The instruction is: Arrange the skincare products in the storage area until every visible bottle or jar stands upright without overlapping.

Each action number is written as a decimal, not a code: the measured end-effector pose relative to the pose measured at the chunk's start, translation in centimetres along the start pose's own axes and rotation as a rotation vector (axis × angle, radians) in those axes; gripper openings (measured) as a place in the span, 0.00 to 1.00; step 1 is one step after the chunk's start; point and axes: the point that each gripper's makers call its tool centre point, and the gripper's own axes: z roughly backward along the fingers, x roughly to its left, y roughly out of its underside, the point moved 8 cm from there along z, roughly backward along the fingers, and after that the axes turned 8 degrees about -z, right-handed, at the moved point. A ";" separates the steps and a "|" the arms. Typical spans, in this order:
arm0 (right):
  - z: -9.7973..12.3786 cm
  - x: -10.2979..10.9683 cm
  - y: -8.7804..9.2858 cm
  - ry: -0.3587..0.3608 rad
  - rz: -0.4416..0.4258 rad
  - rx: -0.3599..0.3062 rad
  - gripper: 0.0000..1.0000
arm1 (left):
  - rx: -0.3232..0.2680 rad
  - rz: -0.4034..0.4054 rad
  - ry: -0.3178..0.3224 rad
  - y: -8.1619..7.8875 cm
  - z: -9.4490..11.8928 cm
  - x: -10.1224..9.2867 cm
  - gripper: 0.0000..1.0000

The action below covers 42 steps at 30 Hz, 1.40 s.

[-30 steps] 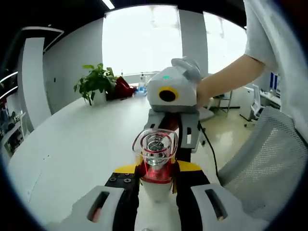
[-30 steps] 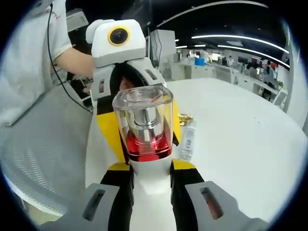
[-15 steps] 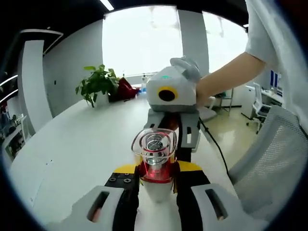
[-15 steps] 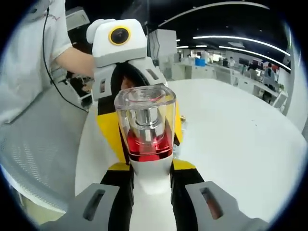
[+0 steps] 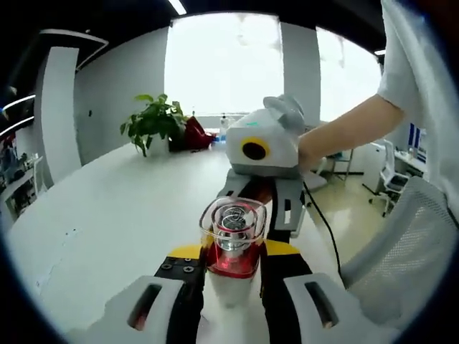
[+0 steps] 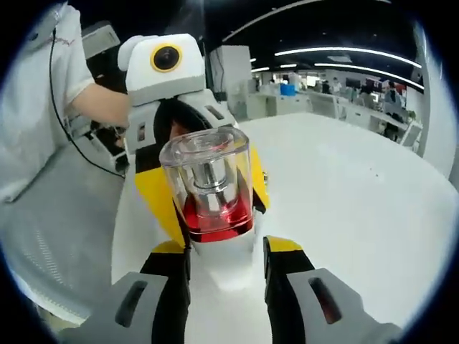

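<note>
Left gripper view has the left tongs rising from the bottom, their black-and-yellow jaws pressed against both sides of a bottle with a clear square cap, a silver neck inside it, a red band below and a white body. The bottle is upright between the jaws, over the near edge of the white bench. Directly beyond it the right tongs face this camera with a hand behind them; their jaws reach toward the far side of the bottle.

At the far edge of the bench stand a potted plant and a dark red object beside it, before bright windows. A white mesh chair sits off the bench's right edge, next to the person's white sleeve.

Right gripper view looks at the same bottle from the opposite side. The right tongs have their jaws parted, a gap showing between each yellow-tipped jaw and the white body, so they are released around the bottle rather than pinching it. Behind the bottle the left tongs are clenched on it. The bench stretches away to the right toward a lit office.
</note>
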 end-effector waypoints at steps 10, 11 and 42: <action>-0.2 1.0 -0.1 0.015 0.011 0.024 0.43 | 0.007 -0.006 -0.002 -0.5 0.1 -0.9 0.28; -0.1 1.2 -0.1 0.020 0.011 0.024 0.44 | 0.008 -0.005 -0.002 -0.5 0.2 -0.9 0.29; 2.3 4.0 -0.1 0.312 -0.216 -0.031 0.94 | 0.086 0.131 -0.112 0.3 5.9 -3.5 0.66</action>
